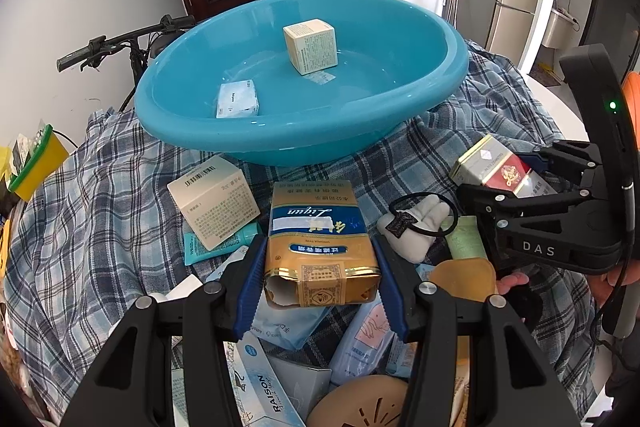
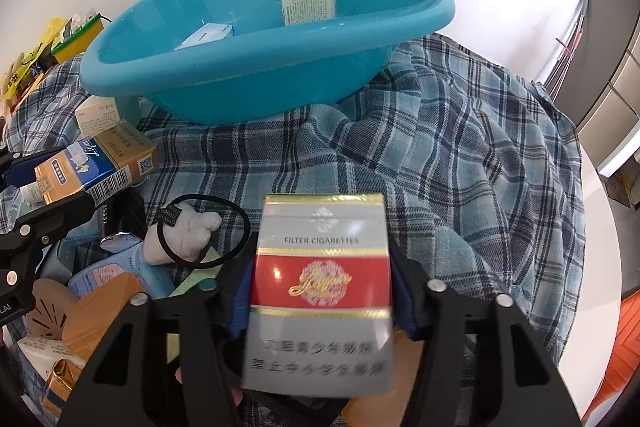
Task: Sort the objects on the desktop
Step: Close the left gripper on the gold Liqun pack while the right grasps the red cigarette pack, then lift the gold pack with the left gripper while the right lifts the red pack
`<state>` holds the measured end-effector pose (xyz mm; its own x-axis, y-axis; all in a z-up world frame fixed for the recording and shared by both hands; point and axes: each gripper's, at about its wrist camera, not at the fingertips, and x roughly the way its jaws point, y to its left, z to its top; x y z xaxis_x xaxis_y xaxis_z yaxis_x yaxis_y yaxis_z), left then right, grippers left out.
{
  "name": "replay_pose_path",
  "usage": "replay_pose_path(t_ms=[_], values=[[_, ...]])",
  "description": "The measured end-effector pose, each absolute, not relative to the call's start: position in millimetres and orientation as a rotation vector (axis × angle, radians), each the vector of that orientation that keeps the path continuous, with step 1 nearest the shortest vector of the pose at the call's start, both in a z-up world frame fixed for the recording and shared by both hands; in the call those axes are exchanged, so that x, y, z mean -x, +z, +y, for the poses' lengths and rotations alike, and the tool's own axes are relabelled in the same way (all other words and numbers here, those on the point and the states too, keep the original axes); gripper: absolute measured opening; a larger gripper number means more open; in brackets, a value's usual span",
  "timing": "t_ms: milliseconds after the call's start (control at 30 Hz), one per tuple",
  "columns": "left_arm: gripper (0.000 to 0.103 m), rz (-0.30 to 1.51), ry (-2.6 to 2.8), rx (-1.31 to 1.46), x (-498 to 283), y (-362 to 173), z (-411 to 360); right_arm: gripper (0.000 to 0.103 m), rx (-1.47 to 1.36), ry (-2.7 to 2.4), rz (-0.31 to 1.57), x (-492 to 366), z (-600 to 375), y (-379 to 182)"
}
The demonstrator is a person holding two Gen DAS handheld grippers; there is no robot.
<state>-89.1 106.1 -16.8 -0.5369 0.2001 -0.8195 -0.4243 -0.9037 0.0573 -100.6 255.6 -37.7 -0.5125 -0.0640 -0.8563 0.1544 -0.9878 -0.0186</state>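
On the plaid cloth point(image 2: 440, 167), you are gripping a gold-and-blue pack point(image 1: 320, 243) in the left gripper point(image 1: 322, 281) and a red-and-silver pack point(image 2: 322, 291) in the right gripper point(image 2: 320, 291), while the blue basin point(image 1: 440, 83) is holding just two boxes and a pile is waiting.

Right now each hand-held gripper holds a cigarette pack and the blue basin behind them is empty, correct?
Not quite: the blue basin is not empty. The left wrist view shows a cream box and a small blue-white packet inside. Each hand-held gripper does hold a cigarette pack.
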Motion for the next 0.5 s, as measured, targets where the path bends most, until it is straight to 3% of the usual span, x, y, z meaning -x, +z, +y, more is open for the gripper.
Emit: replay_pose_path(t_ms=[500], values=[[0.054,0.361,2.449,1.240,84.8,-12.0,108.5,0.054,-1.277,-2.733,0.131,87.1,258.7,-9.0]])
